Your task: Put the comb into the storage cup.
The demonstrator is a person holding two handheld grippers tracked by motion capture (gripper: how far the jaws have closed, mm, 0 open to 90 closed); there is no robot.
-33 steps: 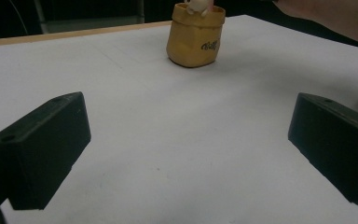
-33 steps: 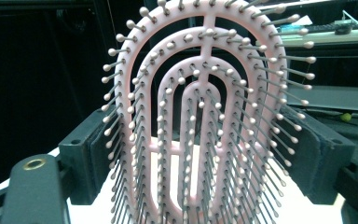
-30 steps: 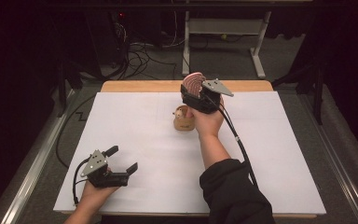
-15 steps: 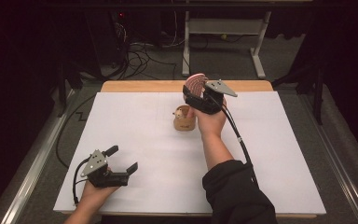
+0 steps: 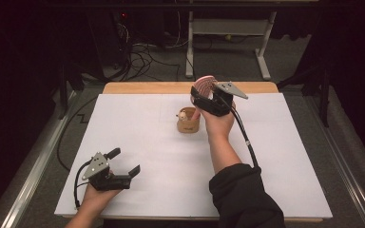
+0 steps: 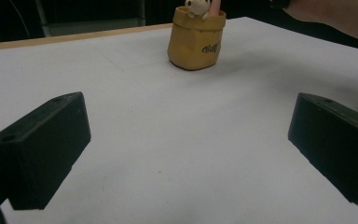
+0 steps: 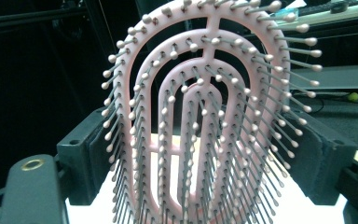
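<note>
A pink vented hairbrush (image 5: pixel 203 85) stands upright at the back middle of the table, and my right gripper (image 5: pixel 202 93) is shut on its head. In the right gripper view the bristled head (image 7: pixel 205 116) sits between the jaws of the right gripper (image 7: pixel 205 161). Its handle (image 6: pixel 216 5) reaches down into a small tan pouch-shaped cup (image 5: pixel 188 123), which also holds a little white plush toy (image 5: pixel 183 114). My left gripper (image 5: pixel 123 161) rests open near the front left, with nothing between its jaws. From there the cup (image 6: pixel 196 39) and the toy (image 6: pixel 196 7) stand well ahead of the left gripper (image 6: pixel 186 154).
A white sheet (image 5: pixel 138 128) covers the table, and a wooden strip (image 5: pixel 147 88) shows at the far edge. Cables (image 5: pixel 142 59) and white desk legs (image 5: pixel 228 28) lie on the floor beyond. A metal rail (image 5: pixel 33 175) runs along the left side.
My right gripper has drifted slightly to the right with the hairbrush. The left gripper and the cup have stayed put.
</note>
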